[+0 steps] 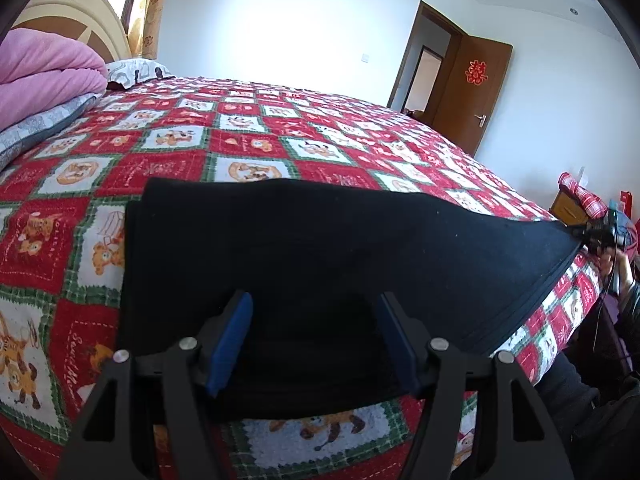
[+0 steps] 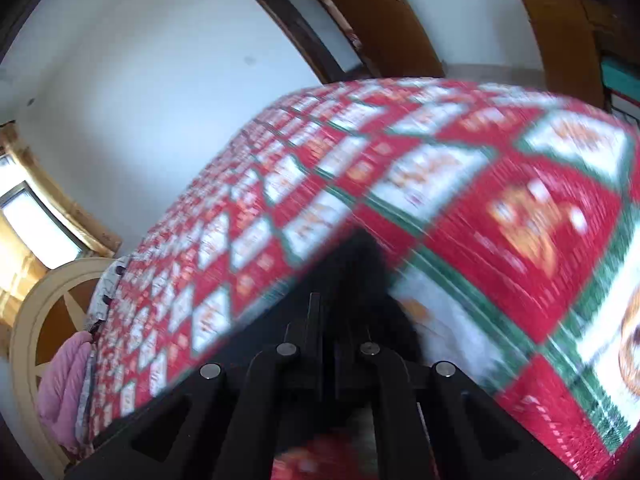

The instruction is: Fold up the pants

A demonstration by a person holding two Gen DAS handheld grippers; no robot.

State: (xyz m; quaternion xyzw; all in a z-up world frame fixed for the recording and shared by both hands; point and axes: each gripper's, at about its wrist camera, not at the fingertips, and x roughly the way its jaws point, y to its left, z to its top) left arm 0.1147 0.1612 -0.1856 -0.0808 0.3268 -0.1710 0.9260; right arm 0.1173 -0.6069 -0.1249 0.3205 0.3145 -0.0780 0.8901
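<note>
Black pants (image 1: 320, 248) lie folded on the red patterned quilt (image 1: 248, 136) of a bed. My left gripper (image 1: 314, 312) is open, its blue-padded fingers (image 1: 232, 336) spread just above the near edge of the pants. My right gripper (image 1: 596, 236) shows at the far right in the left wrist view, pinching the right corner of the pants and pulling the cloth taut off the bed. In the blurred right wrist view my right gripper (image 2: 340, 304) is shut on black pants cloth (image 2: 360, 256) over the quilt (image 2: 500, 220).
Folded pink blankets (image 1: 44, 76) and a pillow (image 1: 132, 72) lie at the head of the bed on the left. A brown door (image 1: 472, 92) stands open behind. A wooden nightstand (image 1: 568, 204) stands beyond the bed's right edge.
</note>
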